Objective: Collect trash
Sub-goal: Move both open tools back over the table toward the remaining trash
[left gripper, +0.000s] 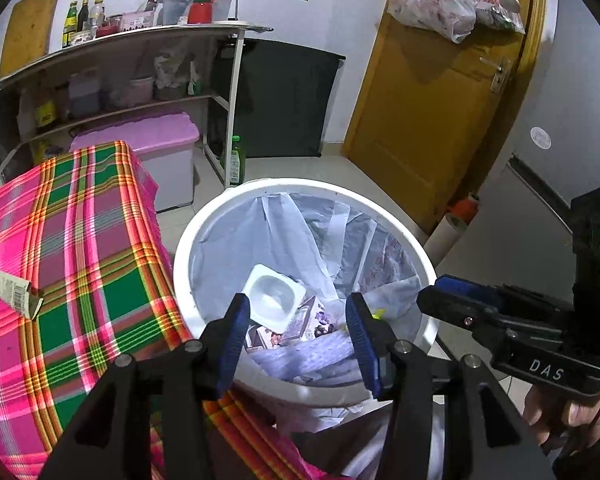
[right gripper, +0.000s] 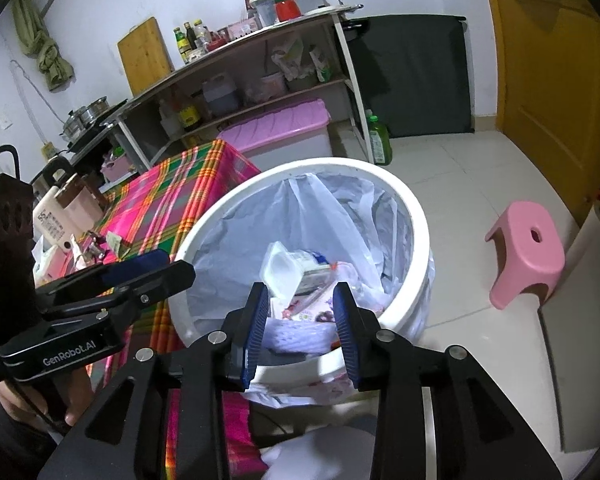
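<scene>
A white trash bin (left gripper: 188, 240) (right gripper: 220, 216) with a plastic liner stands on the floor beside a table under a pink and green plaid cloth (left gripper: 80, 240) (right gripper: 180, 196). Inside lie a white plastic tray (left gripper: 270, 296) (right gripper: 282, 268) and several printed packets (left gripper: 308, 318). My left gripper (left gripper: 298, 304) (right gripper: 156, 268) hangs over the bin's near rim, open, nothing between its blue pads. My right gripper (right gripper: 302, 292) (left gripper: 440, 292) hovers over the same rim from the right, open and empty too. A torn packet (left gripper: 14, 292) lies on the cloth at the left.
Bottles (right gripper: 56, 224) and small wrappers (right gripper: 96, 248) sit at the table's far end. A pink stool (right gripper: 528, 248) stands right of the bin. A green bottle (left gripper: 236, 160), a pink-lidded box (left gripper: 148, 140) and a shelf unit are behind. A yellow door (left gripper: 440, 100) is at the right.
</scene>
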Tool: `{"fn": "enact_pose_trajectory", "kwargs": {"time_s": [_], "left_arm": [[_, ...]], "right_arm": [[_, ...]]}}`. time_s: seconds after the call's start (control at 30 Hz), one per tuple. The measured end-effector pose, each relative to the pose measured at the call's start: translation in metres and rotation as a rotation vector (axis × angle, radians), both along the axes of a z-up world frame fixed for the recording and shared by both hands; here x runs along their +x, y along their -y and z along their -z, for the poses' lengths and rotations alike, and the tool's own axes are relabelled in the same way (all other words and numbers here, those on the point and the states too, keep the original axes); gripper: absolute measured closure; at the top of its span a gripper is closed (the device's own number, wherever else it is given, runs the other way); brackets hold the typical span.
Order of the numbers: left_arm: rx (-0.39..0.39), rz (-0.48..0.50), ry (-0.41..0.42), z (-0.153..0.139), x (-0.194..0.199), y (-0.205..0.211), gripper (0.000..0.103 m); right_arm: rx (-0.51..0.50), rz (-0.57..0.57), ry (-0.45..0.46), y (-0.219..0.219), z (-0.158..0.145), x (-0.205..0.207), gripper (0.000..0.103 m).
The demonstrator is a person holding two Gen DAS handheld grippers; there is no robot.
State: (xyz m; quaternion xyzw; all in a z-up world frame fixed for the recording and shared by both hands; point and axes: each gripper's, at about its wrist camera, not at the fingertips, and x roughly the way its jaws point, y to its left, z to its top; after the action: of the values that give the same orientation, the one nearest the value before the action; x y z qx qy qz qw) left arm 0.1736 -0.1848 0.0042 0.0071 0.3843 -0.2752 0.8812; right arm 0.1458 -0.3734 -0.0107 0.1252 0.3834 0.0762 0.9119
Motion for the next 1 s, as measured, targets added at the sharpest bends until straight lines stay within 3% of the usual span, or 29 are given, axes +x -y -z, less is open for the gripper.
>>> {"fn": "enact_pose_trajectory", "kwargs": {"time_s": [1.0], "left_arm": [[-0.058, -0.16, 0.054, -0.021, -0.057, -0.077, 0.051]], "right_arm": [[-0.056, -0.181, 0.099, -0.079, -0.037, -0.037, 0.068]]}}
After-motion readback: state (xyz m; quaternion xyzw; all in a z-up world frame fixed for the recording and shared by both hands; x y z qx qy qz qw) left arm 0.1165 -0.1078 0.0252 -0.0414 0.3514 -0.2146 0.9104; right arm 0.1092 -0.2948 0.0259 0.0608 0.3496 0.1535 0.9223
